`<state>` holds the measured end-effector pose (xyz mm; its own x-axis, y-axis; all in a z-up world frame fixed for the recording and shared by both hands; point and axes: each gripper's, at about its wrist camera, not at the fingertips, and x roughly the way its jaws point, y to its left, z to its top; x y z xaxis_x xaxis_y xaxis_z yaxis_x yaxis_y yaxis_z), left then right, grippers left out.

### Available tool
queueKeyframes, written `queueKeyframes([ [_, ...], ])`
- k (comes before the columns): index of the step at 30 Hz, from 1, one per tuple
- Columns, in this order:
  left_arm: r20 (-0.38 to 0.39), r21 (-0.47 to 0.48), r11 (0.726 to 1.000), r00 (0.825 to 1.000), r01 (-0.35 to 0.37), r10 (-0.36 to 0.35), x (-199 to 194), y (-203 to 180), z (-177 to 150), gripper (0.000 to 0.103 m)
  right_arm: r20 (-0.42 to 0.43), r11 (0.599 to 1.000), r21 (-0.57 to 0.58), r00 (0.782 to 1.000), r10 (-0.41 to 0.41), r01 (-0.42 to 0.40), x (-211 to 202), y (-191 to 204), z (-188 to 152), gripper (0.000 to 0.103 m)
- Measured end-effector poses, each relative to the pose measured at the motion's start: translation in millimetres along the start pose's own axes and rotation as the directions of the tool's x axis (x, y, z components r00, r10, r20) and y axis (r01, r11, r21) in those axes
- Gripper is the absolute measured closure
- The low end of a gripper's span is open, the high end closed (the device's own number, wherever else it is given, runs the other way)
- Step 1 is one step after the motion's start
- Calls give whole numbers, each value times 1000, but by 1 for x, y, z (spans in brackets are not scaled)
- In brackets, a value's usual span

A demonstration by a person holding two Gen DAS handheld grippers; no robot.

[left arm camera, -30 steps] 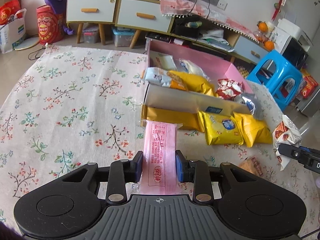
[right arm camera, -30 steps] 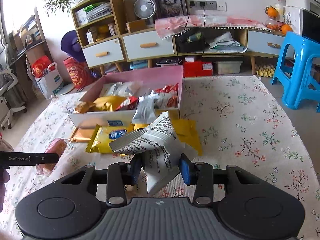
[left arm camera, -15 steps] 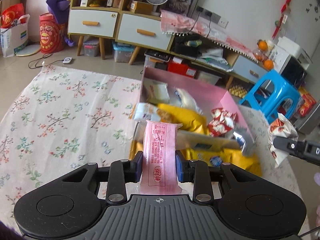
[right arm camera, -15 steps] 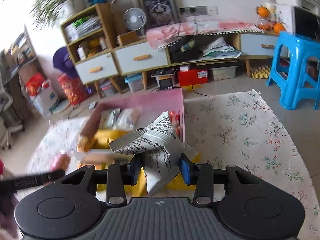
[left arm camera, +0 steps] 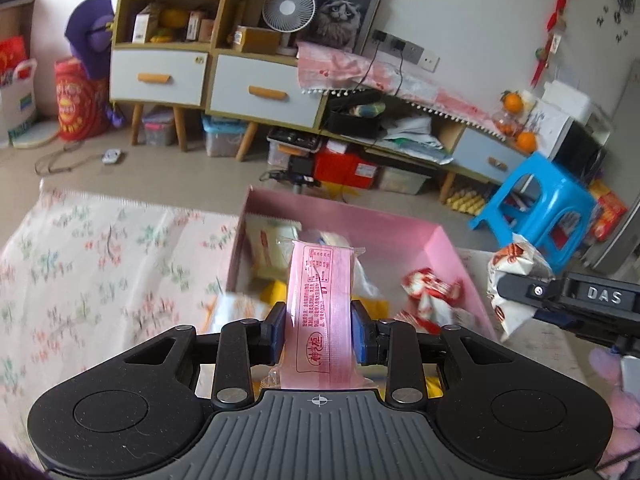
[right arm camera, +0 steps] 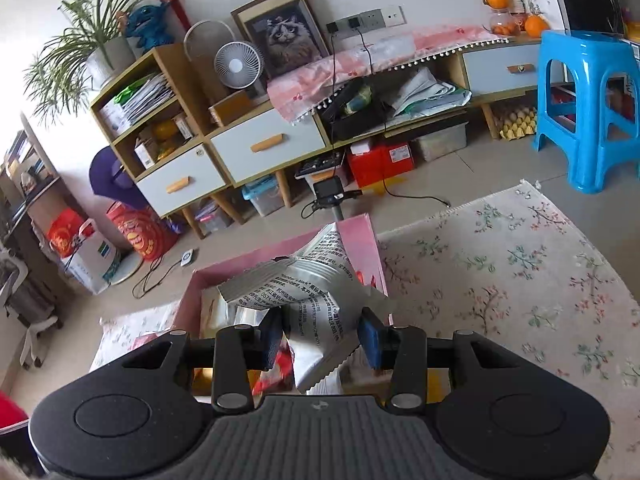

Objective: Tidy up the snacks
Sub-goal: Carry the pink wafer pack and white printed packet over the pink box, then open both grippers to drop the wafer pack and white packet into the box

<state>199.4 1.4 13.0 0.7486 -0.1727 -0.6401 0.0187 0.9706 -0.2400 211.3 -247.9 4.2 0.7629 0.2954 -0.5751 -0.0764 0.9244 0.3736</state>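
Note:
My left gripper (left arm camera: 319,330) is shut on a long pink snack packet (left arm camera: 320,304) and holds it over the near side of an open pink box (left arm camera: 400,232). The box holds several snack bags, among them a red and white one (left arm camera: 430,292). My right gripper (right arm camera: 320,338) is shut on a silver and white snack bag (right arm camera: 308,300) and holds it above the same pink box (right arm camera: 362,240). In the left wrist view the right gripper's finger (left arm camera: 568,296) and its bag (left arm camera: 514,280) show by the box's right side.
The box sits on a flowered tablecloth (left arm camera: 100,264), which also shows in the right wrist view (right arm camera: 520,280). Beyond stand low cabinets with drawers (left arm camera: 256,88), a fan (left arm camera: 288,6) and a blue stool (left arm camera: 548,208). Yellow packets lie below the grippers, mostly hidden.
Both grippers have risen and moved forward over the pink box, each still holding its packet. The yellow packets in front of the box have dropped out of sight.

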Motion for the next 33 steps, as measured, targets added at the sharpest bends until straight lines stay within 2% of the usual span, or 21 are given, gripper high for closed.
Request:
queueKeyframes([
  [7, -7, 58, 997, 999, -52, 52, 36, -6, 19, 74, -33, 999, 33, 999, 4, -2, 33, -4, 4, 72],
  [15, -31, 104, 987, 992, -121, 125, 70, -7, 26, 74, -51, 999, -45, 998, -32, 30, 60, 3, 10, 72],
  [21, -30, 101, 985, 989, -141, 144, 80, -6, 25, 72, -60, 996, -79, 998, -33, 29, 67, 10, 13, 71],
  [24, -32, 101, 985, 989, -141, 145, 83, -5, 24, 62, -61, 996, -81, 998, -30, 25, 66, 14, 14, 68],
  [25, -32, 97, 985, 989, -144, 148, 83, -6, 24, 49, -63, 996, -83, 998, -30, 25, 66, 14, 14, 64],
  [26, -25, 95, 985, 989, -145, 148, 82, -6, 24, 41, -63, 996, -86, 998, -31, 26, 65, 14, 13, 62],
  [29, -8, 101, 986, 991, -135, 137, 76, -6, 23, 31, -53, 992, -119, 998, -45, 38, 62, 19, 13, 53],
  [31, 3, 109, 985, 991, -132, 132, 71, -7, 23, 26, -49, 989, -142, 997, -53, 46, 58, 22, 11, 42],
  [33, 10, 120, 985, 992, -128, 127, 65, -8, 22, 22, -45, 986, -157, 998, -54, 47, 55, 25, 10, 36],
])
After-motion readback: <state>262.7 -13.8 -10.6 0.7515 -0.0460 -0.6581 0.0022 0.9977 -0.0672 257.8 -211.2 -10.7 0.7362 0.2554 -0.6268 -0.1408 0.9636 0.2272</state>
